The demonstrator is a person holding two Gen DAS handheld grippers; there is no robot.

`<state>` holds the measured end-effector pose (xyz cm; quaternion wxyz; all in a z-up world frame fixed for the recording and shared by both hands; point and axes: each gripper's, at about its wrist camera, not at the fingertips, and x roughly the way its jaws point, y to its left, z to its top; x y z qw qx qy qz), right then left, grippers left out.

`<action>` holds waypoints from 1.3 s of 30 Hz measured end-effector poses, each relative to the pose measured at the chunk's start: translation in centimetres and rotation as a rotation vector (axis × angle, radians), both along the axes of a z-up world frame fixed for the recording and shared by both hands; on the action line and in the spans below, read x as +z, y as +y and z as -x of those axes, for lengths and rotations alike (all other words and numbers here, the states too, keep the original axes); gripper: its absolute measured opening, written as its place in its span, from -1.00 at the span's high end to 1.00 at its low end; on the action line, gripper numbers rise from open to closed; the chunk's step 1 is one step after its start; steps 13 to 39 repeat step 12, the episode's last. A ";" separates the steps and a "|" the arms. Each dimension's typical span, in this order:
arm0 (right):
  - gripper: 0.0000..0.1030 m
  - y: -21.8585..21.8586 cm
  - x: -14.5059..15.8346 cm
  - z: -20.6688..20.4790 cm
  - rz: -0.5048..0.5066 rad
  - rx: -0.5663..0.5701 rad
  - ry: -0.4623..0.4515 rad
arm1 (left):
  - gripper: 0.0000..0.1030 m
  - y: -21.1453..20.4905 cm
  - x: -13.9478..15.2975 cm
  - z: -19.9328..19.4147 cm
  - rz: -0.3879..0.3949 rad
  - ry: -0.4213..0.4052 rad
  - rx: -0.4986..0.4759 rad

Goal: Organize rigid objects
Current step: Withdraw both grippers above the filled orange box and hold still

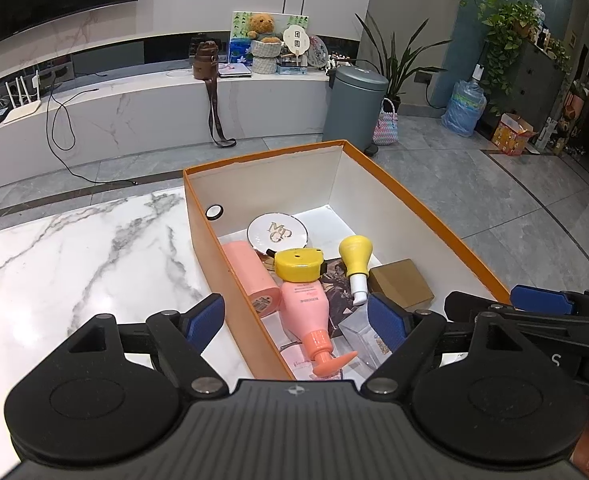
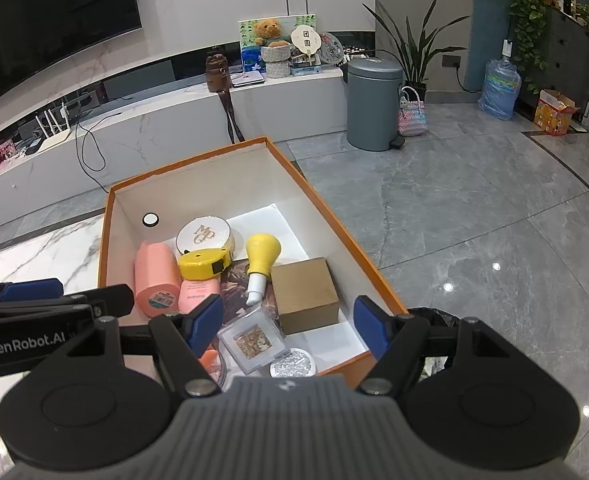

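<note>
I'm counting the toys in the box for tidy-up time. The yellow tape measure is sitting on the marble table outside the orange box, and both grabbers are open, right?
Not quite. The yellow tape measure is inside the orange cardboard box, resting on the pink bottles, not on the white marble table. The right wrist view shows it clearly. Both the left gripper and the right gripper are indeed open.
</note>
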<state>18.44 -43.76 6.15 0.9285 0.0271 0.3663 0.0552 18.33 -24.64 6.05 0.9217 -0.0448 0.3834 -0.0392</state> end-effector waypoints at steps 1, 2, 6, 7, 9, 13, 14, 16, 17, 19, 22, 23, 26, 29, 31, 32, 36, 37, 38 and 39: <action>-0.39 0.0 0.0 0.0 0.001 0.000 0.000 | -0.85 0.0 0.0 0.0 0.001 0.000 0.000; -0.39 0.0 0.0 0.0 0.001 -0.001 0.001 | -0.85 0.0 0.0 0.0 0.001 -0.001 -0.001; -0.39 0.0 -0.1 -0.1 0.001 -0.001 0.001 | -0.86 -0.3 0.0 0.0 -0.010 -0.015 -0.004; -0.39 0.1 -0.1 -0.1 0.003 -0.001 0.000 | -0.86 -0.3 0.0 0.0 -0.010 -0.014 -0.004; -0.39 0.0 -0.1 -0.1 0.002 -0.002 0.001 | -0.86 -0.3 0.0 0.0 -0.007 -0.016 -0.006; -0.39 0.1 -0.1 0.0 0.003 -0.004 0.001 | -0.86 -0.5 0.0 -0.1 -0.005 -0.018 -0.010; -0.39 0.1 -0.1 0.0 0.003 -0.004 0.001 | -0.86 -0.5 0.0 -0.1 -0.005 -0.018 -0.010; -0.39 0.1 -0.1 0.0 0.003 -0.004 0.001 | -0.86 -0.5 0.0 -0.1 -0.005 -0.018 -0.010; -0.39 0.1 -0.1 0.0 0.003 -0.004 0.001 | -0.86 -0.5 0.0 -0.1 -0.005 -0.018 -0.010; -0.39 0.1 -0.1 0.0 0.003 -0.004 0.001 | -0.86 -0.5 0.0 -0.1 -0.005 -0.018 -0.010; -0.39 0.1 -0.1 0.0 0.003 -0.004 0.001 | -0.86 -0.5 0.0 -0.1 -0.005 -0.018 -0.010; -0.39 0.1 -0.1 0.0 0.003 -0.004 0.001 | -0.86 -0.5 0.0 -0.1 -0.005 -0.018 -0.010; -0.39 0.1 -0.1 0.0 0.003 -0.004 0.001 | -0.86 -0.5 0.0 -0.1 -0.005 -0.018 -0.010; -0.39 0.1 -0.1 0.0 0.003 -0.004 0.001 | -0.86 -0.5 0.0 -0.1 -0.005 -0.018 -0.010; -0.39 0.1 -0.1 0.0 0.003 -0.004 0.001 | -0.86 -0.5 0.0 -0.1 -0.005 -0.018 -0.010; -0.39 0.1 -0.1 0.0 0.003 -0.004 0.001 | -0.86 -0.5 0.0 -0.1 -0.005 -0.018 -0.010; -0.39 0.1 -0.1 0.0 0.003 -0.004 0.001 | -0.86 -0.5 0.0 -0.1 -0.005 -0.018 -0.010; -0.39 0.1 -0.1 0.0 0.003 -0.004 0.001 | -0.86 -0.5 0.0 -0.1 -0.005 -0.018 -0.010; -0.39 0.1 -0.1 0.0 0.003 -0.004 0.001 | -0.86 -0.5 0.0 -0.1 -0.005 -0.018 -0.010; -0.39 0.1 -0.1 0.0 0.003 -0.004 0.001 | -0.86 -0.5 0.0 -0.1 -0.005 -0.018 -0.010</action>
